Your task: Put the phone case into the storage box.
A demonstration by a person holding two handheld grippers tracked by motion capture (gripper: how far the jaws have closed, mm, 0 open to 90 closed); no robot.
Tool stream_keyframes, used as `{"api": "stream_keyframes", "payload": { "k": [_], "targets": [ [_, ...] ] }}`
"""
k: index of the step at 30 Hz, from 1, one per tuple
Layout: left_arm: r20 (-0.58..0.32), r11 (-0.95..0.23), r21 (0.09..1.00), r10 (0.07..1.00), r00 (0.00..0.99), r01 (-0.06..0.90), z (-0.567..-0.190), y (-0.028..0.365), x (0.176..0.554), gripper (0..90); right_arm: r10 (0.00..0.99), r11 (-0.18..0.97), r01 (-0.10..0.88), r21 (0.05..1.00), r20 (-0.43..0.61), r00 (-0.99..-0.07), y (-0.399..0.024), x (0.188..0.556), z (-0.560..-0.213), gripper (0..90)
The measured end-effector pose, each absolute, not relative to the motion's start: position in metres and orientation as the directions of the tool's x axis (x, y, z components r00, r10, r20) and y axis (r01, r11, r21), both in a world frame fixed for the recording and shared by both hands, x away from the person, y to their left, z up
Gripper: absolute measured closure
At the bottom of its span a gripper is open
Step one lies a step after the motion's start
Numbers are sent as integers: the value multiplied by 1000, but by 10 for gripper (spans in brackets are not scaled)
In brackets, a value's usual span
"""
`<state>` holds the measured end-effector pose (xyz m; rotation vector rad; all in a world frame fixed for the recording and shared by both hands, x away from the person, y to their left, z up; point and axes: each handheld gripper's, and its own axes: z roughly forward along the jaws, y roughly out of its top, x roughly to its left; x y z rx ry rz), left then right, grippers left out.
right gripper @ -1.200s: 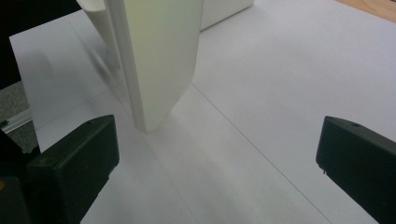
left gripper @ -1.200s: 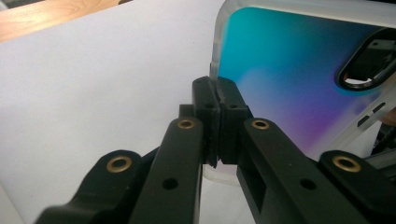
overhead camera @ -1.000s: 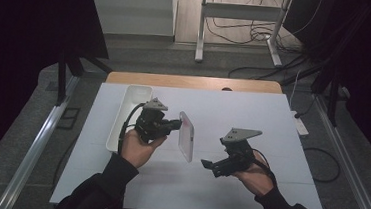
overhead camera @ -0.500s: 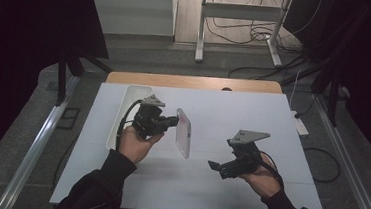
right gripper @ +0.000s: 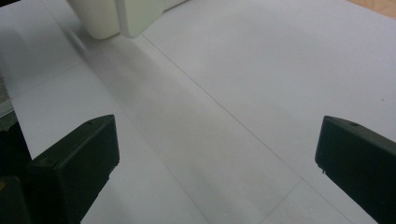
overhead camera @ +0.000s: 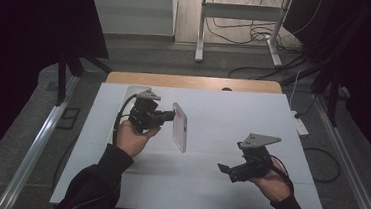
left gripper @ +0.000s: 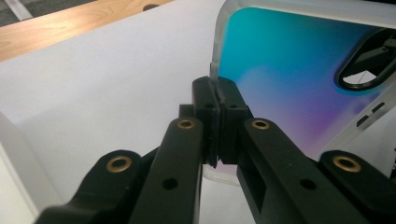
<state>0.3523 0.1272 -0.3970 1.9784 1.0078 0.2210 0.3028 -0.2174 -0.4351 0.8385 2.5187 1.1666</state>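
Clear plastic with a blue-to-purple sheen and a camera cutout, the phone case [left gripper: 299, 79] is already lifted, held upright above the white tabletop [overhead camera: 217, 187] with my left tongs [left gripper: 218, 100] clamped on its edge, while my right tongs [right gripper: 215, 154] gape empty, so setting it down remains.

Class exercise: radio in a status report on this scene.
Left gripper shut on phone case edge, case held upright. Right gripper open, empty, apart. White table between them bare.

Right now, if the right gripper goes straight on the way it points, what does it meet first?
Probably the clear phone case with the blue-purple back, held upright by the left gripper. The open right gripper points left toward it over bare white table; depth is unclear.
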Motion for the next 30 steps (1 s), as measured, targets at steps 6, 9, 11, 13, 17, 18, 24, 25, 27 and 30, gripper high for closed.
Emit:
{"api": "stream_keyframes", "payload": {
  "k": [6, 9, 11, 13, 17, 18, 24, 25, 27, 30],
  "targets": [
    [-210, -280, 773, 734, 646, 570, -392, 132, 356, 881, 608, 506, 412, 758, 26, -794, -230, 301, -435, 0],
    [-211, -274, 774, 737, 641, 570, -390, 135, 358, 881, 615, 499, 418, 759, 29, -788, -236, 300, -436, 0],
    [-212, -269, 775, 740, 638, 571, -389, 137, 359, 881, 622, 496, 424, 757, 31, -783, -240, 299, -436, 0],
    [-216, -264, 776, 742, 635, 573, -387, 139, 361, 881, 629, 495, 432, 754, 32, -777, -244, 298, -437, 0],
    [-214, -263, 775, 746, 630, 575, -385, 142, 363, 881, 639, 502, 438, 746, 21, -769, -251, 296, -438, 0],
    [-214, -263, 775, 746, 630, 575, -385, 142, 363, 881, 640, 503, 436, 746, 18, -768, -253, 296, -438, 0],
    [-222, -251, 774, 753, 620, 581, -380, 147, 368, 881, 657, 499, 449, 741, 14, -754, -262, 293, -439, 0],
    [-221, -250, 774, 753, 619, 581, -380, 148, 368, 881, 661, 496, 450, 743, 13, -751, -265, 292, -439, 0],
    [-217, -250, 775, 758, 616, 581, -378, 149, 369, 881, 669, 490, 455, 744, 14, -743, -270, 291, -439, 0],
    [-215, -247, 776, 762, 610, 581, -375, 152, 371, 881, 684, 478, 465, 745, 15, -729, -277, 290, -440, 0]
  ]
}}
